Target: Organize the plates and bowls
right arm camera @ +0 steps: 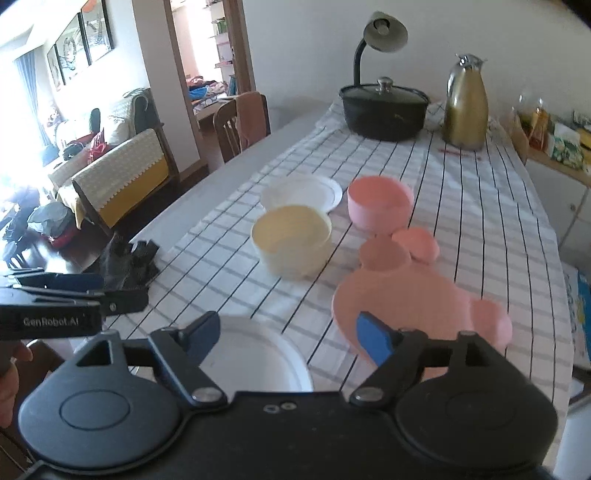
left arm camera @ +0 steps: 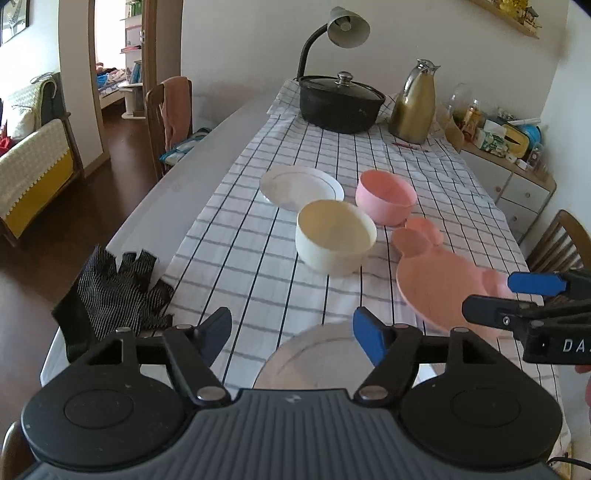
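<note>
On the checked tablecloth [left arm camera: 258,236] lie a far white plate [left arm camera: 301,183], a cream bowl [left arm camera: 334,236], a pink bowl [left arm camera: 386,201], a pink bear-shaped plate [left arm camera: 439,284] and a near white plate [left arm camera: 314,354]. My left gripper [left arm camera: 291,332] is open and empty, hovering above the near white plate. My right gripper [right arm camera: 286,334] is open and empty, between the near white plate [right arm camera: 255,354] and the pink bear plate [right arm camera: 406,299]. The cream bowl [right arm camera: 291,240], the pink bowl [right arm camera: 380,205] and the far white plate [right arm camera: 306,192] also show in the right wrist view. The right gripper [left arm camera: 513,295] shows beside the pink plate.
A black lidded pot [left arm camera: 340,103], a desk lamp [left arm camera: 343,27] and a gold thermos jug [left arm camera: 413,103] stand at the table's far end. A black striped glove [left arm camera: 110,295] lies at the left table edge. Chairs [left arm camera: 170,118] stand along both sides. A cluttered sideboard [left arm camera: 509,147] is on the right.
</note>
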A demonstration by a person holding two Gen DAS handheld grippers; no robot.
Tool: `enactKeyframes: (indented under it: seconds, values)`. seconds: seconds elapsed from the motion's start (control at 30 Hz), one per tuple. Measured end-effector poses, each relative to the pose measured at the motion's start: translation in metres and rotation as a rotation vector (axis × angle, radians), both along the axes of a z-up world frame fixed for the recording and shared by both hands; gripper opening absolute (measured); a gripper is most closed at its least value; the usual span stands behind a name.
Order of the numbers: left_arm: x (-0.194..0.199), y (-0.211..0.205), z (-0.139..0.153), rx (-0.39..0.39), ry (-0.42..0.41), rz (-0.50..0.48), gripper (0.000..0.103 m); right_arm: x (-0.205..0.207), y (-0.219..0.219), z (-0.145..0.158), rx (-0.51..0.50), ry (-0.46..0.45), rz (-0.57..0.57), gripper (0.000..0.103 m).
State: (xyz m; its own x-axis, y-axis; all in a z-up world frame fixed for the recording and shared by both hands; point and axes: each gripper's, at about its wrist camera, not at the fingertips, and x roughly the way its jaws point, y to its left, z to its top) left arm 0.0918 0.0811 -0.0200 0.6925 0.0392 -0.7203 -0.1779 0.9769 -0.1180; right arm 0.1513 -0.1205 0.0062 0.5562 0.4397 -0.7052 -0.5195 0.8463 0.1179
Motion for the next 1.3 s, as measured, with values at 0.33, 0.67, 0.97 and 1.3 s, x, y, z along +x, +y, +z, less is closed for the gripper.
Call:
enactKeyframes:
  seconds: [0.33, 0.67, 0.97, 1.3]
  values:
    - [0.061, -0.005, 0.017, 0.023, -0.02, 0.064, 0.082, 0.081, 0.003, 0.021, 0.057, 0.0, 0.045, 0.101]
    - [0.141, 0.019, 0.022, 0.001, 0.001, 0.14, 0.082, 0.189, 0.033, 0.037, 0.027, 0.019, 0.116, 0.102]
    - [0.213, 0.052, 0.005, -0.061, 0.064, 0.201, 0.082, 0.271, 0.066, 0.013, -0.051, 0.1, 0.13, 0.102]
    - [0.266, 0.08, -0.045, -0.216, 0.15, 0.284, 0.082, 0.345, 0.1, -0.033, -0.09, 0.222, 0.117, 0.096]
